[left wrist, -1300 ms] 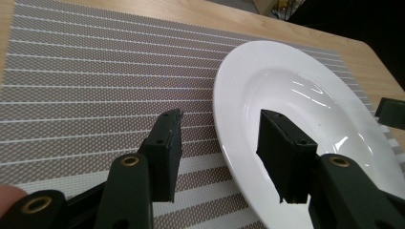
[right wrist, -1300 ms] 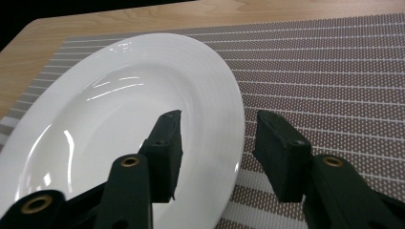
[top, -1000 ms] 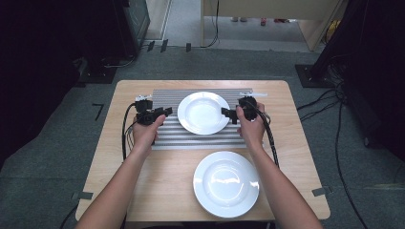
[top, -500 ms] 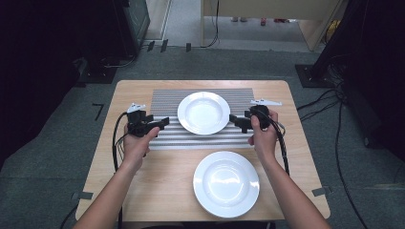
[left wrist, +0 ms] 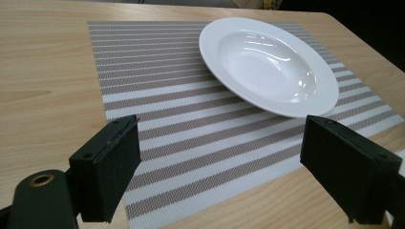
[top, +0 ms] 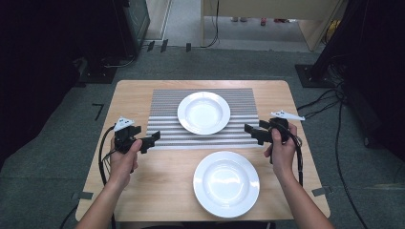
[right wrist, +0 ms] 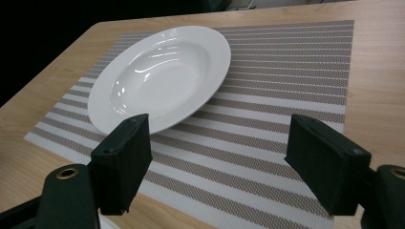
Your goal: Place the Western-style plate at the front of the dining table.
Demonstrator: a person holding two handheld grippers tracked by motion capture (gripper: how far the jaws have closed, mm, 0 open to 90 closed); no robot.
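With the deep plate [top: 204, 112] resting on the striped mat [top: 167, 125] near the desk's [top: 143, 191] far edge, the left claw [top: 152, 139], its jaws just opened, and right claw [top: 250, 130] are hovering wide and empty beside the mat, so next likely comes reaching for the near plate [top: 226, 183].

Ahead of the left gripper's [top: 152, 139] fingers lies flat striped placemat [top: 167, 126], with the deep plate [top: 204, 112] beyond as the first raised obstacle. The right gripper's [top: 250, 132] fingers face the same plate across open mat. Between both pairs of fingers, nearer the person, the flat plate [top: 226, 183] takes up the tabletop [top: 162, 181].
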